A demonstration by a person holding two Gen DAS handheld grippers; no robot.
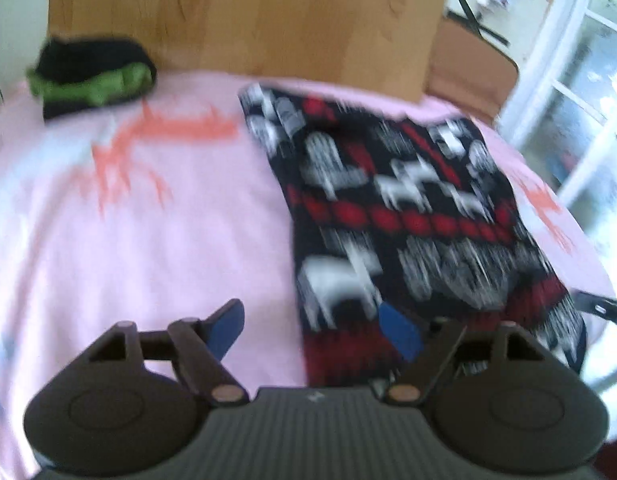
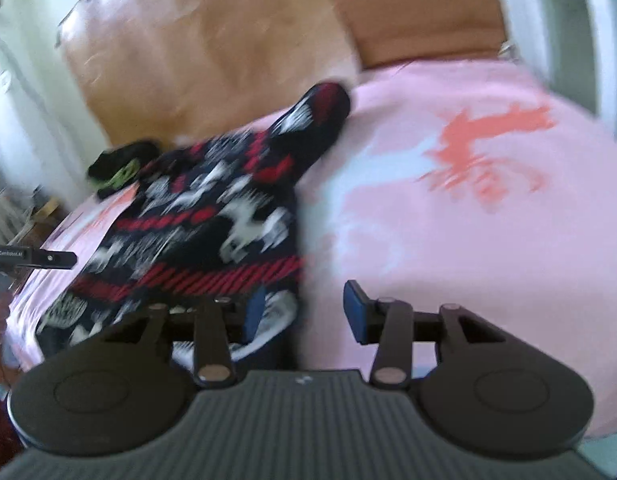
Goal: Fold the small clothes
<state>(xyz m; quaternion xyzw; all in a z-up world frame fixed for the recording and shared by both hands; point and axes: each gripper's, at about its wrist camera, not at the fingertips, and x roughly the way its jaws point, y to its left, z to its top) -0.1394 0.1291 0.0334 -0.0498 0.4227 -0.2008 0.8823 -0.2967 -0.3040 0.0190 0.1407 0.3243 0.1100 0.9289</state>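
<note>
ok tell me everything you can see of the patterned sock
The patterned sock looks knitted, black with red bands and white animal and tree shapes. It lies flat on the pink sheet, toe towards the wooden headboard, cuff nearest both tools. Neither tool visibly grips it, though blur hides detail.

Left tool (image 1: 313, 330) jaws spread wide; right tool (image 2: 304, 312) jaws partly apart

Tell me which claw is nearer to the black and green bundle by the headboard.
Left, though neither is close. The left claw stands open at the patterned garment's edge, the black and green bundle far ahead to its left. The right claw sits across the garment from it.
</note>
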